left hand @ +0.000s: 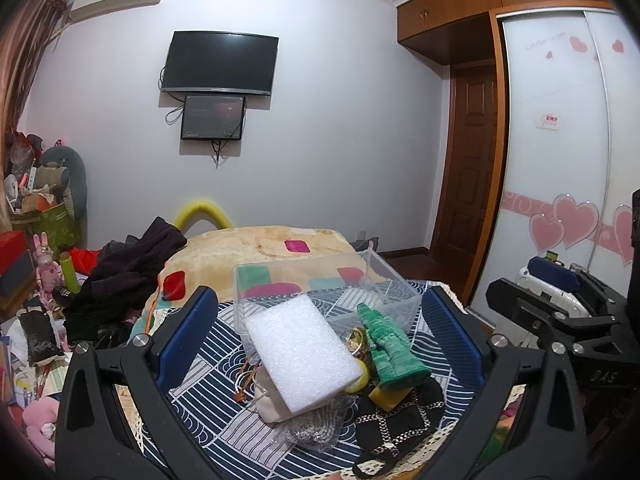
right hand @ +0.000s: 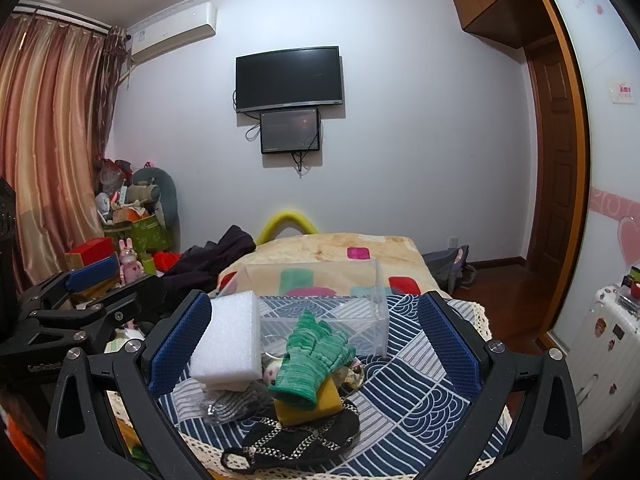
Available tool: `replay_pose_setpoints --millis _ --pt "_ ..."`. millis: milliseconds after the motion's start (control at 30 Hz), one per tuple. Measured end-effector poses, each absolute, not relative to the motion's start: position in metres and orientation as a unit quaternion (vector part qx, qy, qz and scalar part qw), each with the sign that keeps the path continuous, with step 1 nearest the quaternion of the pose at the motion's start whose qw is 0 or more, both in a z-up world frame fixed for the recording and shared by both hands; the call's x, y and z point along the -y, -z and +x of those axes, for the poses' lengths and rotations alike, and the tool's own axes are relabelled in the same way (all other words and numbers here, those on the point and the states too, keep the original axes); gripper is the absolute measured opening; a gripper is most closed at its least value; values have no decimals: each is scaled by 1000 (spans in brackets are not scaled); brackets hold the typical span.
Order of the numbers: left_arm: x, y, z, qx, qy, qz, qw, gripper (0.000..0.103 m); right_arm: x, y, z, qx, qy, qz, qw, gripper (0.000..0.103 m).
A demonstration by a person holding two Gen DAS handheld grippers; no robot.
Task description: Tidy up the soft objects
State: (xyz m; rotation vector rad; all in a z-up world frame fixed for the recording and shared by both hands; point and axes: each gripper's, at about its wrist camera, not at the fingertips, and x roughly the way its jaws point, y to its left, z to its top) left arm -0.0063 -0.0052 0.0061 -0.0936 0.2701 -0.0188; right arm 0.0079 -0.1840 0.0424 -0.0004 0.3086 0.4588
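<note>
A pile of soft things lies on a blue-and-white patterned cloth [left hand: 208,360]: a white foam block [left hand: 304,356], a green knit glove [left hand: 388,348], a yellow sponge [right hand: 310,404], a black chain-patterned pouch [right hand: 304,436] and a small beige bag [left hand: 272,402]. A clear plastic box [left hand: 320,288] stands just behind the pile. My left gripper [left hand: 320,336] is open, its blue pads either side of the pile, above it. My right gripper [right hand: 316,340] is open too, framing the foam block [right hand: 228,344], the glove [right hand: 312,356] and the box [right hand: 320,304].
Behind the cloth lies a beige blanket [right hand: 340,252] with coloured patches and dark clothes [left hand: 132,272]. Clutter and boxes [left hand: 36,248] fill the left side. A wardrobe [left hand: 560,160] and a white suitcase [right hand: 604,352] stand on the right.
</note>
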Motion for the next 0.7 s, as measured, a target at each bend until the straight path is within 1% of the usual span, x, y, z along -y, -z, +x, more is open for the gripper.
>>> replay_pose_setpoints --millis 233,300,500,567,700 --pt "0 14 25 -175 8 -57 983 103 183 -25 25 -177 -221 -2 959 103" --pt "-2 23 39 -194 2 -60 979 103 182 -20 31 -188 -221 -1 957 101" --pt "-10 50 78 -246 -7 -77 966 103 180 1 52 -233 -222 -1 947 89" --pt "-14 56 88 -257 -14 -84 963 103 178 7 57 -249 -224 -3 942 81" --pt "-14 64 97 -265 -20 -89 960 103 176 15 66 -277 -235 2 931 70"
